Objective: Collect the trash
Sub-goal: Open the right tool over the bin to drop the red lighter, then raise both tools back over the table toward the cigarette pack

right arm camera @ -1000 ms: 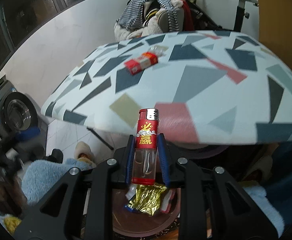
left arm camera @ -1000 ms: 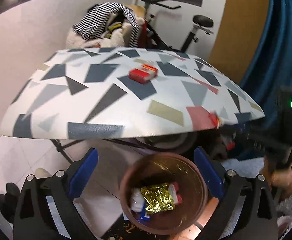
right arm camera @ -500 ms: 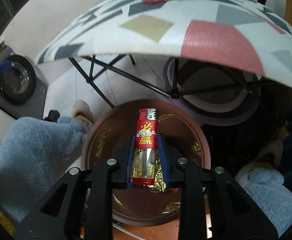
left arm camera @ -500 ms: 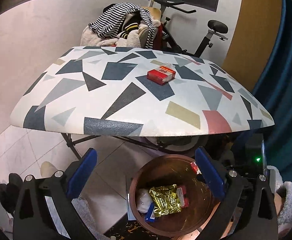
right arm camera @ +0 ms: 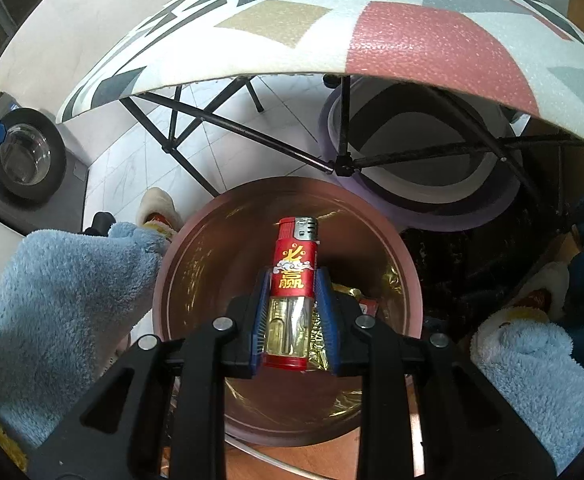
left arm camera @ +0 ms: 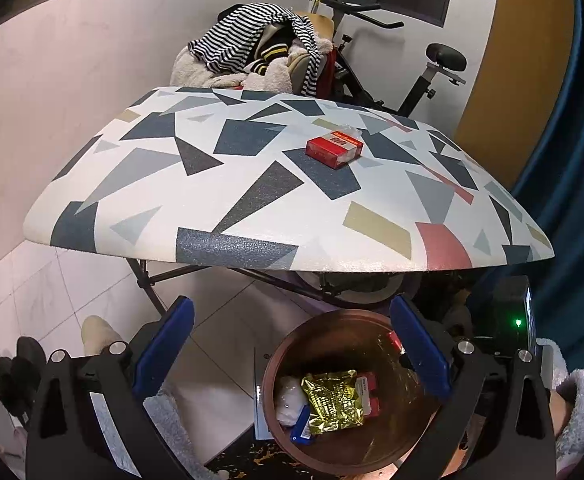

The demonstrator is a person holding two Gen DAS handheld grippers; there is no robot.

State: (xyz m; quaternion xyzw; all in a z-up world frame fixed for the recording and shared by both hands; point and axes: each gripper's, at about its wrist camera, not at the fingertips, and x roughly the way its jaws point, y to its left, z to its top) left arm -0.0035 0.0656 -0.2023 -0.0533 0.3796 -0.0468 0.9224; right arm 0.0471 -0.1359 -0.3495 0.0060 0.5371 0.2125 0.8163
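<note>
Lighter over the bin

The right claw (right arm camera: 294, 312) pinches a lighter (right arm camera: 294, 276) above the bin (right arm camera: 180, 264), ready to drop it. The left claw (left arm camera: 292, 356) is spread wide, empty.

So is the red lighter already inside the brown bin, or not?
Not yet: the right tongs grip the lighter over the open bin.
</note>
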